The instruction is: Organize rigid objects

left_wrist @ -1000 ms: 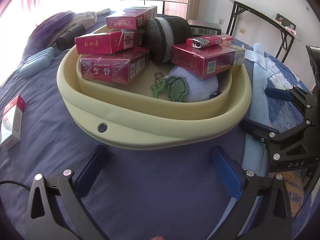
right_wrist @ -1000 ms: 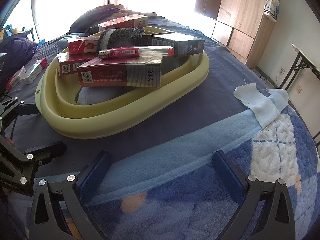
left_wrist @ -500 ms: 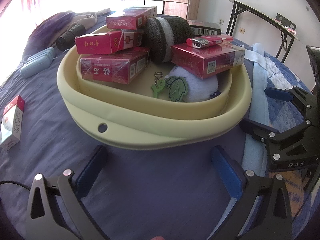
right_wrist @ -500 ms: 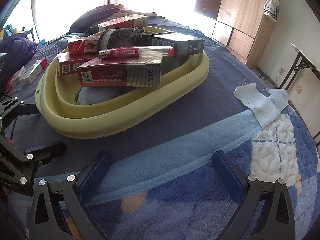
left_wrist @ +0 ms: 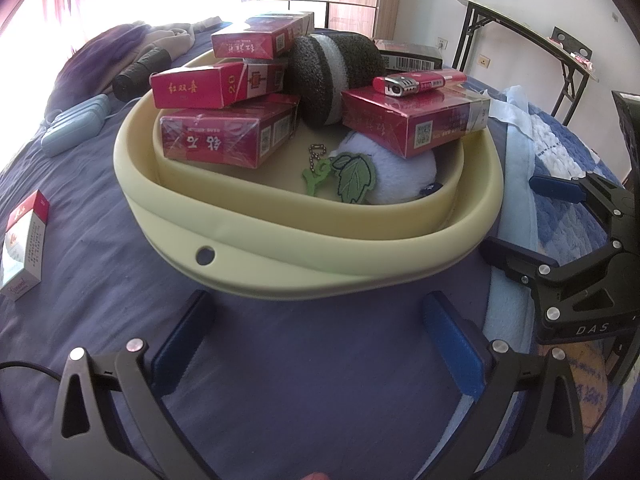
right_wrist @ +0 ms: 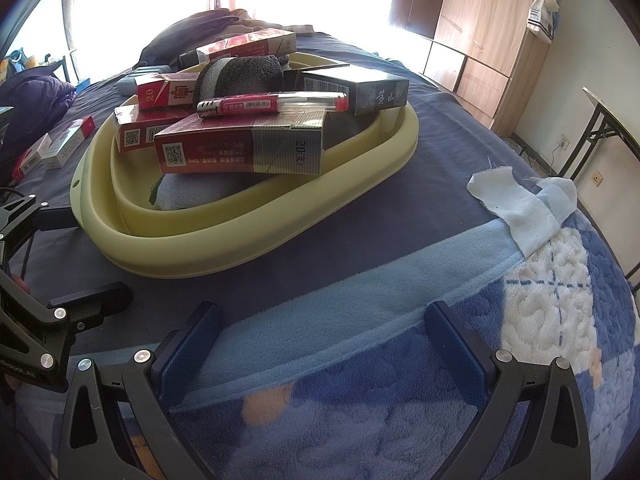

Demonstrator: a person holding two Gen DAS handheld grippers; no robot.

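Two grippers are held low over the bed (right_wrist: pixel 360 240), side by side before the yellow basin (left_wrist: pixel 320 256). The left gripper (left_wrist: pixel 316 332) is aimed at the basin's near wall; the right gripper (right_wrist: pixel 324 340) lies over the blanket. The plush toy (left_wrist: pixel 400 176) is partly hidden under a red carton (left_wrist: pixel 416 120). Both sets of jaws are spread wide, holding nothing. A lighter (right_wrist: pixel 272 103) rests on that carton; one pack (left_wrist: pixel 24 244) lies outside the basin.
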